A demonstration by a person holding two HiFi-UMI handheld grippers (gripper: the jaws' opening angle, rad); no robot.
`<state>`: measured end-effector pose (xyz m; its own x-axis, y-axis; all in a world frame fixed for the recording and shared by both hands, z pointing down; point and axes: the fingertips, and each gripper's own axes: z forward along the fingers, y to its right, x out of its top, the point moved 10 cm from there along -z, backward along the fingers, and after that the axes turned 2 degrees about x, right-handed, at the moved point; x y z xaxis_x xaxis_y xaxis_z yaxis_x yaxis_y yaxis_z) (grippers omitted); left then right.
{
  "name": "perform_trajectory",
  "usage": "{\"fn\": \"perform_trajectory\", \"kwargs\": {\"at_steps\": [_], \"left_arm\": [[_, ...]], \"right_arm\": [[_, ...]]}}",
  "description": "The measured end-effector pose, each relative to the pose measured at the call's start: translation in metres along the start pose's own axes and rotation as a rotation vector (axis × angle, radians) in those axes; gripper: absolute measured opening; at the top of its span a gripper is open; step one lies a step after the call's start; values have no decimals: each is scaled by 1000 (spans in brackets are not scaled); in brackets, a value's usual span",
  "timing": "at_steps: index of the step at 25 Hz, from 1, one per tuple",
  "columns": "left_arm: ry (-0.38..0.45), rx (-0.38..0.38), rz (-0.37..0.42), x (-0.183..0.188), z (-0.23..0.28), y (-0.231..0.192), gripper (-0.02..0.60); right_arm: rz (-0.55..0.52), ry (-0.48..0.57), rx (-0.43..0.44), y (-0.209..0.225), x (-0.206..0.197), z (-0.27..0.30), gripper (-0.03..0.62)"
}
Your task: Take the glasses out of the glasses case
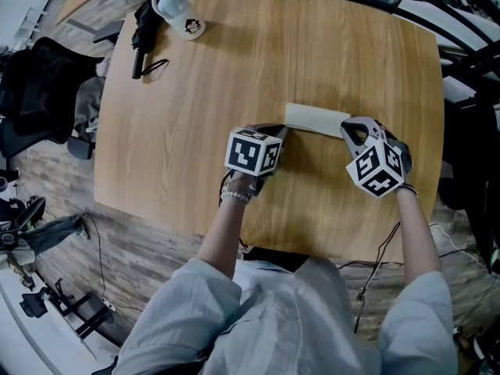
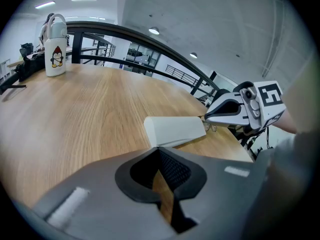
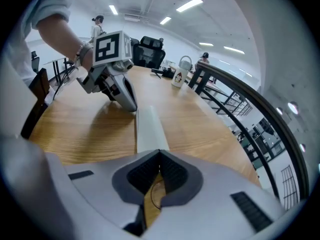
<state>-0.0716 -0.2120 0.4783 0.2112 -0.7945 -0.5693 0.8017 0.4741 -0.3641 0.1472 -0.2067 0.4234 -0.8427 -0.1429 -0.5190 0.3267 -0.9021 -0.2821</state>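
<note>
Clamping right tongs [image 3: 160,156] shut on a thin rim of the glasses [image 2: 216,128], just beyond one end of the glasses case [image 2: 175,130]. Resting left tongs [image 2: 159,153], together and empty, at the case's other end on the table [image 1: 195,116]. Seemingly mid-extraction: partly out, not yet clear. Cannot make out most of the frame or the case's opening.

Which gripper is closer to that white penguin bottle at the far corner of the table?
Left. The left gripper sits at the glasses case's left end, on the penguin bottle's side; the right gripper is at the case's other end, farther away.
</note>
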Motion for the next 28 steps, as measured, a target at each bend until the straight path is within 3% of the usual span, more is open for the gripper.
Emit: {"fn": "perform_trajectory", "kwargs": {"at_steps": [5,10,20,28], "left_arm": [[20,4,57,-1,-2,3,5],[100,-13,39,5,-20,18,5],[313,-64,45,17,-81,76,5],[458,-36,83,11,-149,134,5]], "right_arm": [[137,64,-73,5,-7,-18,0],[283,148,-150,0,-21,-49,0],[413,312,-287,-30,-29,-122,0],[452,444,-375,-67,-39,-195,0]]}}
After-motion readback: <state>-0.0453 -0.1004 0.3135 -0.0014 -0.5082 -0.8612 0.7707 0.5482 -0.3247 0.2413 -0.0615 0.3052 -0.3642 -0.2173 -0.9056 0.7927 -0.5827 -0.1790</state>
